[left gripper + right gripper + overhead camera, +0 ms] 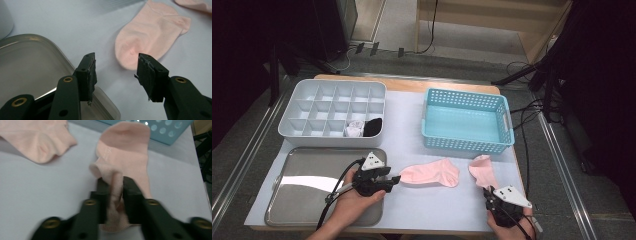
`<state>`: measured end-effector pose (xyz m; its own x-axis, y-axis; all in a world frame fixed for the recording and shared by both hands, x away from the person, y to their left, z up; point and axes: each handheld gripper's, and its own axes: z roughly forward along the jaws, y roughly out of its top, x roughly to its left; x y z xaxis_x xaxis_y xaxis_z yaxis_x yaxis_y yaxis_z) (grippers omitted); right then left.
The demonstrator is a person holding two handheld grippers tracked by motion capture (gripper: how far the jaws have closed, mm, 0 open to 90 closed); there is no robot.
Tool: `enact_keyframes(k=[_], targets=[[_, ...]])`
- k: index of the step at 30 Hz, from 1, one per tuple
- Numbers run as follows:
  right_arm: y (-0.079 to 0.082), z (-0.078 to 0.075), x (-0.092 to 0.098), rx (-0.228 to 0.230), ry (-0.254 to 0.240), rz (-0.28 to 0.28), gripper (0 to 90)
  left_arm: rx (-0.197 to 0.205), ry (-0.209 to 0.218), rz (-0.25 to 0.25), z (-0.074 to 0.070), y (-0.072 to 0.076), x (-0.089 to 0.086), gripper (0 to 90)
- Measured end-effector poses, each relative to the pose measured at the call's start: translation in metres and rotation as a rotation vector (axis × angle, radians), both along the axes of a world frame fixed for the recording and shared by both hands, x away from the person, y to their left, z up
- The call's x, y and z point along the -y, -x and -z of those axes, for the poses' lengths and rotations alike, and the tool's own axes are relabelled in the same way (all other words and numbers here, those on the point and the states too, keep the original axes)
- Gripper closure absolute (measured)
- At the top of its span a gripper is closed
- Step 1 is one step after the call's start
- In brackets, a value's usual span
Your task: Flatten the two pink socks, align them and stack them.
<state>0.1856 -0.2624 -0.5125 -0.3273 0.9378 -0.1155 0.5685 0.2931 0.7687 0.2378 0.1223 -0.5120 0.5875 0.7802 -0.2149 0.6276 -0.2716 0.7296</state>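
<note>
White bench [422, 150] carries two pink socks. Right tongs [113, 188] pinch the near end of the right sock [125, 152], which lies by the basket [464, 120]. Left tongs [116, 72] stand spread, nothing between them, at the toe of the left sock [147, 35], beside the tray [307, 180].

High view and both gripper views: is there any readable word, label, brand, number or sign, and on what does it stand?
No readable text.
Pink sock in the right gripper: a faint pale mark on the fabric, too blurred to read.
White rolled item in the divided box: dark specks, too small to tell if they are print.
Blue basket, metal tray, other pink sock: no lettering.
</note>
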Motion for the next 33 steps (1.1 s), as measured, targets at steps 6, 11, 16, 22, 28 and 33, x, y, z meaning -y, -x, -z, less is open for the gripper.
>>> enact_keyframes(k=[6,11,16,22,28,33], targets=[[-0.001,-0.005,0.022,0.08,-0.281,0.042,40.9,0.011,0.003,-0.013,-0.001,-0.001,-0.002,50.1],[-0.01,-0.022,0.012,0.135,-0.411,0.088,47.3,0.01,0.003,-0.013,-0.001,-0.001,-0.001,50.1],[-0.045,-0.007,-0.01,0.03,-0.351,0.249,48.0,0.009,-0.006,0.001,0.0,0.001,0.002,50.1],[-0.078,0.014,-0.025,-0.029,-0.288,0.351,45.3,0.008,-0.008,0.004,0.002,0.002,0.003,50.1],[-0.073,0.016,-0.026,-0.019,-0.178,0.335,70.6,0.012,-0.003,0.001,0.001,0.001,0.0,50.2],[-0.069,0.016,-0.022,-0.014,-0.138,0.302,90.0,0.017,-0.005,0.004,0.0,0.003,0.002,50.4]])
